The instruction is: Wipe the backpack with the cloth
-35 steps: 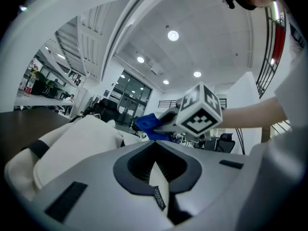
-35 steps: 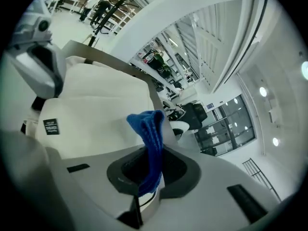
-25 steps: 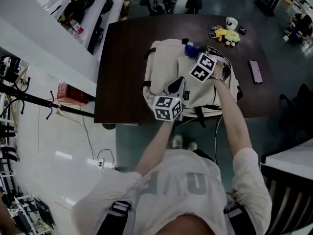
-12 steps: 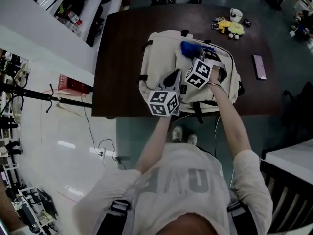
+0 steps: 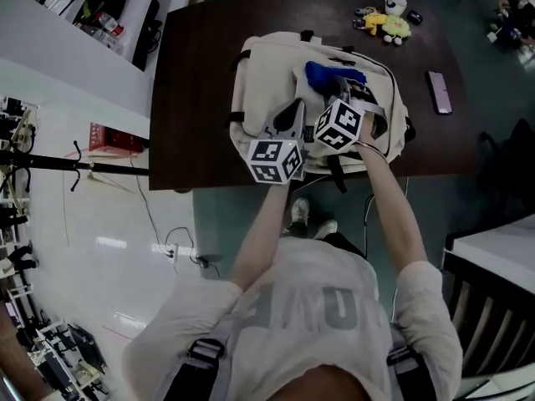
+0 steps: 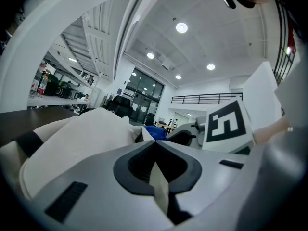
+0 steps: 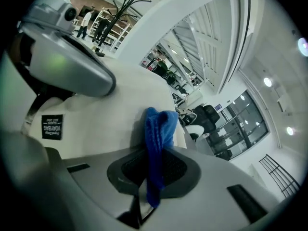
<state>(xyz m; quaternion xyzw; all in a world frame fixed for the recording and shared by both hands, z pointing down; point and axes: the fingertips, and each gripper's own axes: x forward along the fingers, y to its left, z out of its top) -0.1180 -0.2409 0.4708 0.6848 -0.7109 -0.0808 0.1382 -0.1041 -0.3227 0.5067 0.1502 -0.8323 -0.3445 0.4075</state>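
A cream backpack [image 5: 276, 65] lies flat on the dark table [image 5: 201, 82]. My right gripper [image 5: 338, 90] is shut on a blue cloth [image 5: 328, 74], which rests on the backpack's upper middle. In the right gripper view the blue cloth [image 7: 158, 143] hangs pinched between the jaws over the cream fabric [image 7: 106, 124]. My left gripper [image 5: 294, 114] is shut on a fold of the backpack's fabric [image 6: 161, 194] near its front middle. The backpack [image 6: 82, 138] fills the left of the left gripper view.
A dark phone [image 5: 439, 93] lies on the table right of the backpack. A yellow plush toy [image 5: 390, 27] and small items sit at the far right edge. The table's front edge is just below the backpack. White shelving [image 5: 50, 32] stands to the left.
The right gripper has drawn the blue cloth toward me over the backpack. The left gripper keeps its hold on the fabric. The head view has shifted slightly.
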